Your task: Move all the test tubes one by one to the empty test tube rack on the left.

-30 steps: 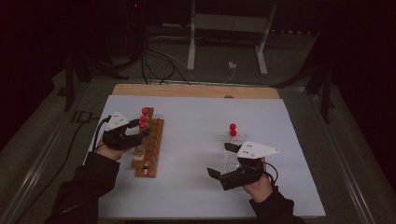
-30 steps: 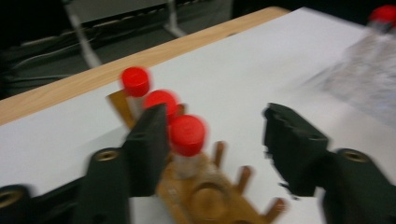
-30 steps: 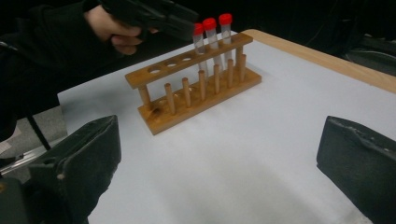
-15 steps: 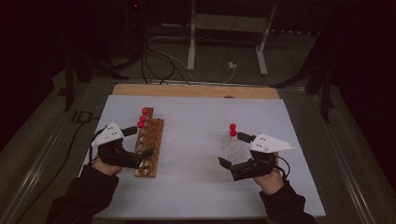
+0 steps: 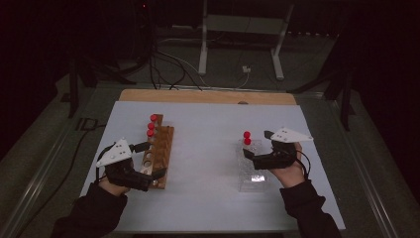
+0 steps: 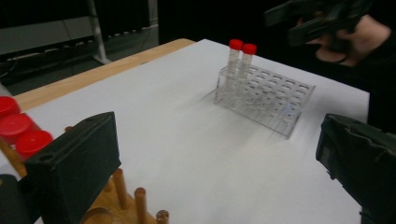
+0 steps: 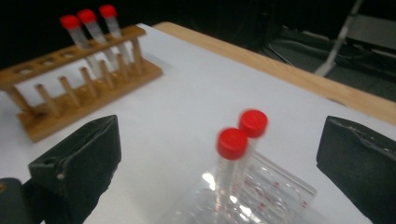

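Above clear rack (image 5: 253, 168): R hand-held gripper (image 5: 259, 145), open.

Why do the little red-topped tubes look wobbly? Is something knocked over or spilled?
Nothing is knocked over or spilled. Three tubes stand in the wooden rack, two tubes in the clear rack. Both racks sit flat. The wobbly look in the right gripper view is just blur.

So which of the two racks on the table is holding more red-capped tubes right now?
The wooden rack by the left gripper: three red-capped tubes stand at its far end. The clear plastic rack near the right gripper holds two.
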The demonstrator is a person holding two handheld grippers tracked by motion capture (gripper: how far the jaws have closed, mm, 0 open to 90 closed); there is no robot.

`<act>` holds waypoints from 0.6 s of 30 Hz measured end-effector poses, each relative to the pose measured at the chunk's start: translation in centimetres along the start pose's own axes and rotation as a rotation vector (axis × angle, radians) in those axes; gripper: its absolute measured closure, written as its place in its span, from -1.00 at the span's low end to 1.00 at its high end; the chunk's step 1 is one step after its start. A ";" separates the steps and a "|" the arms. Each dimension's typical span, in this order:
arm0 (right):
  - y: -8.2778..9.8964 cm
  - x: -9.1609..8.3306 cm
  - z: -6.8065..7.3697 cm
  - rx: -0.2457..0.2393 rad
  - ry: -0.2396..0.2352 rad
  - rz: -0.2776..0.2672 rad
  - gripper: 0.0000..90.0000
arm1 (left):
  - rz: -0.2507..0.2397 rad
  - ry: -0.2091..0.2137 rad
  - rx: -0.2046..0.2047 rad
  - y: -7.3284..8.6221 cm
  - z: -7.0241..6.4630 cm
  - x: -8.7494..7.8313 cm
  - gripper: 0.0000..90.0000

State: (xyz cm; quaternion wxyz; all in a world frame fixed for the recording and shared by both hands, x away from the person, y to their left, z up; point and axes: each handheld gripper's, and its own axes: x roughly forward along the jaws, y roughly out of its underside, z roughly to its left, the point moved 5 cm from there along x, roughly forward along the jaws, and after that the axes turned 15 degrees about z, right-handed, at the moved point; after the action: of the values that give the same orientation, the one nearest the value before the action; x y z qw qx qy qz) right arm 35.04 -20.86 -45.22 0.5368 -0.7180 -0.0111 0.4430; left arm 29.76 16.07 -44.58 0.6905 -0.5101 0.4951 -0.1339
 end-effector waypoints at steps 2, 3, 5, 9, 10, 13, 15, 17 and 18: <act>0.4 0.6 -0.3 0.016 0.009 0.022 -0.95 | -0.001 0.007 0.003 0.0 -0.1 0.0 -0.99; 0.5 0.8 -0.4 0.026 0.009 0.025 -0.83 | -0.001 0.003 0.004 0.0 -0.1 0.0 -0.99; 1.0 1.4 -0.7 0.048 0.018 0.044 -0.79 | -0.001 0.006 0.008 0.0 -0.2 0.0 -0.99; 1.7 2.5 -0.6 0.050 0.031 0.087 -0.52 | 0.001 0.002 0.012 0.1 -0.2 0.1 -0.99; 1.9 2.8 -0.6 0.041 0.030 0.101 -0.35 | 0.002 0.005 0.012 0.1 -0.2 0.1 -0.99; 2.4 3.4 -0.4 0.010 0.059 0.129 -0.08 | 0.002 0.010 0.015 0.1 -0.3 0.2 -0.99; 2.6 3.9 -0.3 -0.004 0.063 0.155 0.03 | 0.004 0.010 0.018 0.1 -0.3 0.2 -0.99; 2.7 4.3 -0.2 -0.005 0.067 0.176 0.18 | 0.006 0.004 0.022 0.1 -0.3 0.2 -0.99; 2.7 4.4 -0.3 0.002 0.072 0.182 0.20 | 0.006 0.008 0.021 0.1 -0.3 0.2 -0.99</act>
State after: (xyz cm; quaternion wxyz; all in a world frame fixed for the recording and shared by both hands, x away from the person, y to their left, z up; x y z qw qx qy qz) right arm 36.70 -20.04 -50.08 0.4951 -0.7309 0.0738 0.4639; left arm 29.54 15.79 -44.82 0.6942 -0.5008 0.4979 -0.1391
